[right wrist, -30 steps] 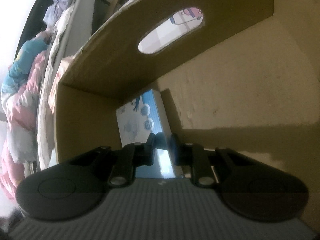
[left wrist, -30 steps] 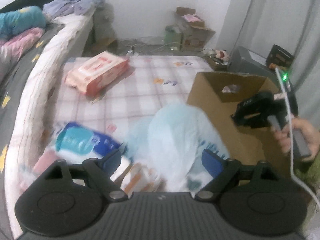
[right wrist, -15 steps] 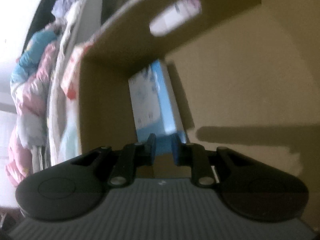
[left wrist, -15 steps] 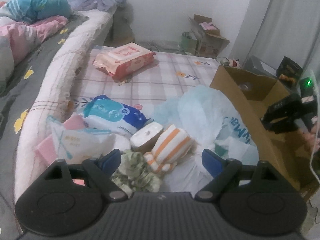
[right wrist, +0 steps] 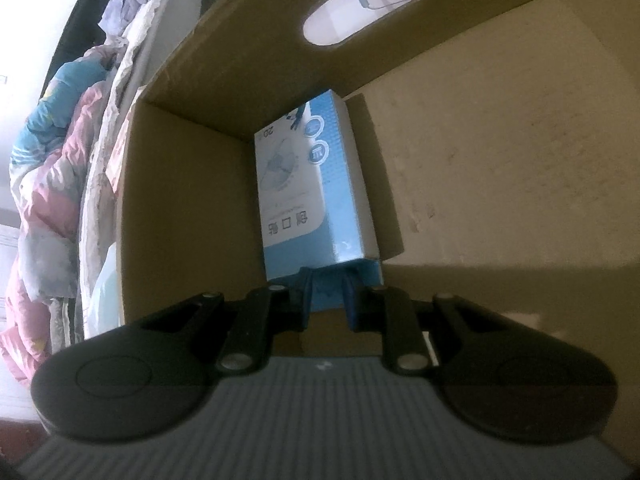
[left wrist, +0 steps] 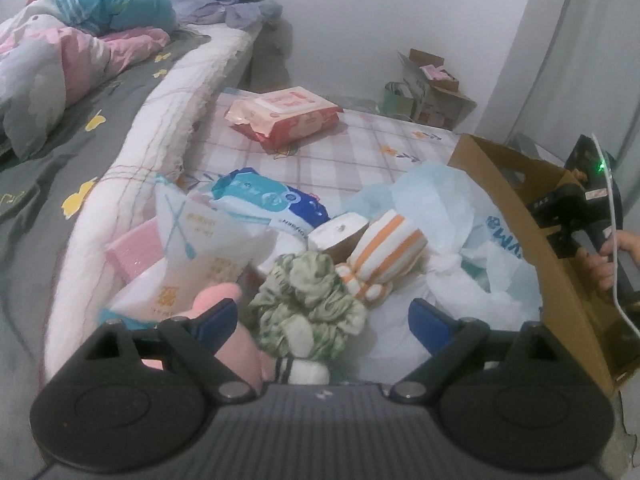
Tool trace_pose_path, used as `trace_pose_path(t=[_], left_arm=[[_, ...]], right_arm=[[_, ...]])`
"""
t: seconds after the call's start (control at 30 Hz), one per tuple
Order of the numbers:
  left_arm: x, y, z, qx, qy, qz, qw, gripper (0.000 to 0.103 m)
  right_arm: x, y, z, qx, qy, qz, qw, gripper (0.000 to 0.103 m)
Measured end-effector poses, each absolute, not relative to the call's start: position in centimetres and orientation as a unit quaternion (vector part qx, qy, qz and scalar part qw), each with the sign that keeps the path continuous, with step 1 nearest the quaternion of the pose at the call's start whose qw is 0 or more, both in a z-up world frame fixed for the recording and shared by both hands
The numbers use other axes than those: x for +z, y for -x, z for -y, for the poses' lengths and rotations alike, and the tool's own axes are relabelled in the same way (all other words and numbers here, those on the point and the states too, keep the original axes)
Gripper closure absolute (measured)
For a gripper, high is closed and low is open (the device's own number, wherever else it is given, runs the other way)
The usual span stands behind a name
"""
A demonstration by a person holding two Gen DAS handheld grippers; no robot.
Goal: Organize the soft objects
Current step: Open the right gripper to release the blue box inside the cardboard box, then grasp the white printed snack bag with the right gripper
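My left gripper (left wrist: 324,320) is open above a pile of soft things on the checked mat: a green patterned cloth (left wrist: 308,300), an orange-striped rolled towel (left wrist: 388,248), a pink plush (left wrist: 236,344), a white tissue pack (left wrist: 200,244) and a blue wipes pack (left wrist: 264,200). A cardboard box (left wrist: 520,216) stands to the right. My right gripper (right wrist: 328,296) is inside the cardboard box (right wrist: 500,152), its fingers narrowly apart just behind a blue carton (right wrist: 312,184) that leans against the box wall; I cannot tell if they touch it.
A red wipes pack (left wrist: 286,120) lies farther back on the mat. A pale blue plastic bag (left wrist: 440,200) is crumpled beside the box. A bed with quilts (left wrist: 60,64) runs along the left. Boxes (left wrist: 432,88) stand by the far wall.
My left gripper has drawn back and lowered over the pile, so the green cloth and pink plush now lie between its fingers. My right gripper has backed away from the blue carton.
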State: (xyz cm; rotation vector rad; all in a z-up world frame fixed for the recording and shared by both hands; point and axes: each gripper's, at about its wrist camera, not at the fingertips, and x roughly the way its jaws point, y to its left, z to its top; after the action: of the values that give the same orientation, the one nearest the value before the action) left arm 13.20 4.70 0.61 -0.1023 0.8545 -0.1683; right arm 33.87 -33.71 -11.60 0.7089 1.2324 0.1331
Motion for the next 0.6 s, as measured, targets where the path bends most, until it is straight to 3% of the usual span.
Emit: trace_pose_path(t=[0.3, 0.6], left_arm=[[1.0, -12.1, -5.5, -0.086, 0.072, -0.398, 0.910, 0.010], [1.7, -10.6, -5.8, -0.088, 0.073, -0.377, 0.919, 0.010]], right_arm=[[-10.2, -32.7, 33.3, 0.074, -0.307, -0.574, 0.756, 0.081], [-3.7, -28.8, 33.9, 0.082, -0.264, -0.532, 0.801, 0.075]])
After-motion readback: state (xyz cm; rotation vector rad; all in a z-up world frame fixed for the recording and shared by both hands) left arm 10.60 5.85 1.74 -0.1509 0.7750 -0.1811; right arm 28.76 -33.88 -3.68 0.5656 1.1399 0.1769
